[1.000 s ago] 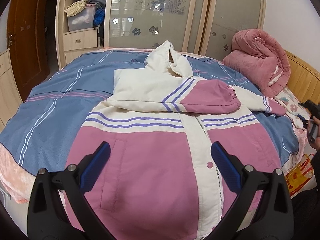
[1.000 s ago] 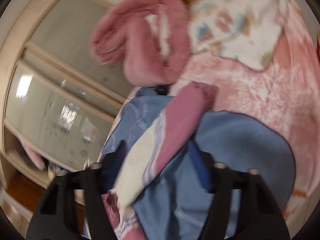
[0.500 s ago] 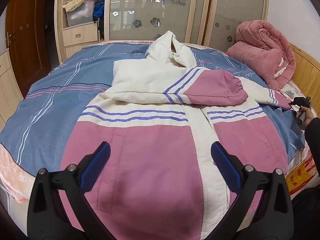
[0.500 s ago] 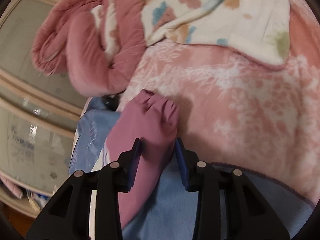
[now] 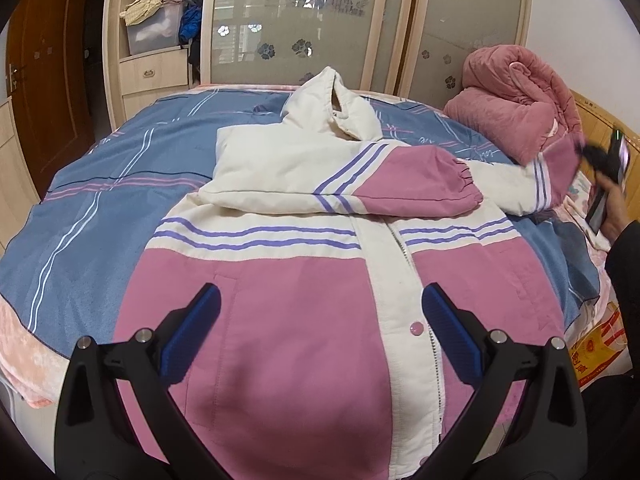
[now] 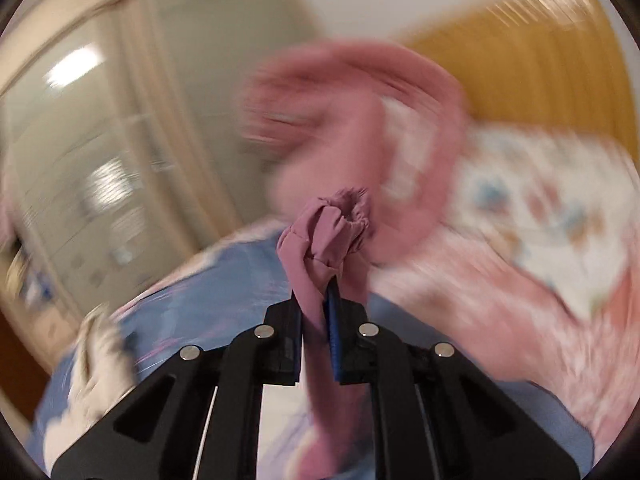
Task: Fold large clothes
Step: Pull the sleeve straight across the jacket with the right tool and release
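**Right sleeve gripped at the cuff, ready to be crossed over the chest**

Left wrist view: the jacket (image 5: 280,280) is spread front-up on the bed (image 5: 100,184), hood toward the wardrobe (image 5: 304,20) and hem nearest the camera. One sleeve (image 5: 360,184) is already laid across the chest, its pink cuff pointing right. The other sleeve (image 5: 532,184) runs out to the right edge of the bed, where it is lifted by the right gripper (image 5: 600,156). The left gripper (image 5: 320,312) is held above the lower front with its jaws wide apart and nothing between them. The jacket is padded, pink and cream with purple stripes.

Right wrist view: the right gripper (image 6: 316,304) is clamped on the pink cuff (image 6: 332,232), which is bunched above the jaws. The background is blurred. The sleeve's long axis is judged to need swinging leftward across the chest; the right hand is plainly the nearer one.
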Available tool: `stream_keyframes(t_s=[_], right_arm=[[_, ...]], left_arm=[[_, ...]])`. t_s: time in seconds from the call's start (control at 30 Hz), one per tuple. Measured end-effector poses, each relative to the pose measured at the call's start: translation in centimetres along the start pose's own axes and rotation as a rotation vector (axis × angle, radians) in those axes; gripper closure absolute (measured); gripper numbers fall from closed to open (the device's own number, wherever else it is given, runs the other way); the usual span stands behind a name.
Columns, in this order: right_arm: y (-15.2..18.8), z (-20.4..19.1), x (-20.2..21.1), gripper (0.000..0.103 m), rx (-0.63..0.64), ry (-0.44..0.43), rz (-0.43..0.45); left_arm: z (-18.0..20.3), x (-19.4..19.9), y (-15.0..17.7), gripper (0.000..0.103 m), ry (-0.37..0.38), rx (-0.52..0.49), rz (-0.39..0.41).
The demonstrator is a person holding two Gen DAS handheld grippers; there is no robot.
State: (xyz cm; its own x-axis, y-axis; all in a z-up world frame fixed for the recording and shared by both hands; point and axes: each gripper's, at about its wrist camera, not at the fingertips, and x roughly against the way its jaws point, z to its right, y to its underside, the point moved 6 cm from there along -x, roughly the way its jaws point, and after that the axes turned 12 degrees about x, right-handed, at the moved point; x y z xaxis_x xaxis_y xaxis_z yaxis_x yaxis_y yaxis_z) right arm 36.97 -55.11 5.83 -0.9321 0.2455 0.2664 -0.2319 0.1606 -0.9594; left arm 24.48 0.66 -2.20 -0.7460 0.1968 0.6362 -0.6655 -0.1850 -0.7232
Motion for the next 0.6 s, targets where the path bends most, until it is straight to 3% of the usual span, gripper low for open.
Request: stream_keyframes(t_s=[0.1, 0.2, 0.33, 0.43, 0.5, 0.57, 0.6], right_arm=[[-1.8, -11.7, 3.4, 0.093, 0.298, -0.111, 0.099], [0.0, -21.9, 5.4, 0.093, 0.475, -0.239, 0.104], [6.8, -31.9, 5.4, 0.093, 0.624, -0.355, 0.002], [12.8, -35.7, 3.8, 0.091, 0.688, -0.4, -0.13], [17.2, -36.7, 2.1, 0.076, 0.714, -0.423, -0.269], [19.3, -36.9, 2.2, 0.044, 0.713, -0.44, -0.313], [19.3, -36.9, 3.0, 0.036, 0.7, -0.455, -0.298]], left_arm=[[0.3, 0.4, -0.1, 0.002, 0.01, -0.004, 0.011], [0.5, 0.8, -0.1, 0.002, 0.016, -0.007, 0.019], [0.6, 1.4, -0.4, 0.002, 0.028, 0.005, 0.035], [0.7, 1.9, -0.7, 0.002, 0.03, 0.003, 0.052], [0.5, 2.0, -0.8, 0.002, 0.028, 0.01, 0.057], [0.2, 2.0, -0.8, 0.002, 0.027, 0.02, 0.055], [0.0, 2.0, -0.9, 0.002, 0.026, 0.025, 0.051]])
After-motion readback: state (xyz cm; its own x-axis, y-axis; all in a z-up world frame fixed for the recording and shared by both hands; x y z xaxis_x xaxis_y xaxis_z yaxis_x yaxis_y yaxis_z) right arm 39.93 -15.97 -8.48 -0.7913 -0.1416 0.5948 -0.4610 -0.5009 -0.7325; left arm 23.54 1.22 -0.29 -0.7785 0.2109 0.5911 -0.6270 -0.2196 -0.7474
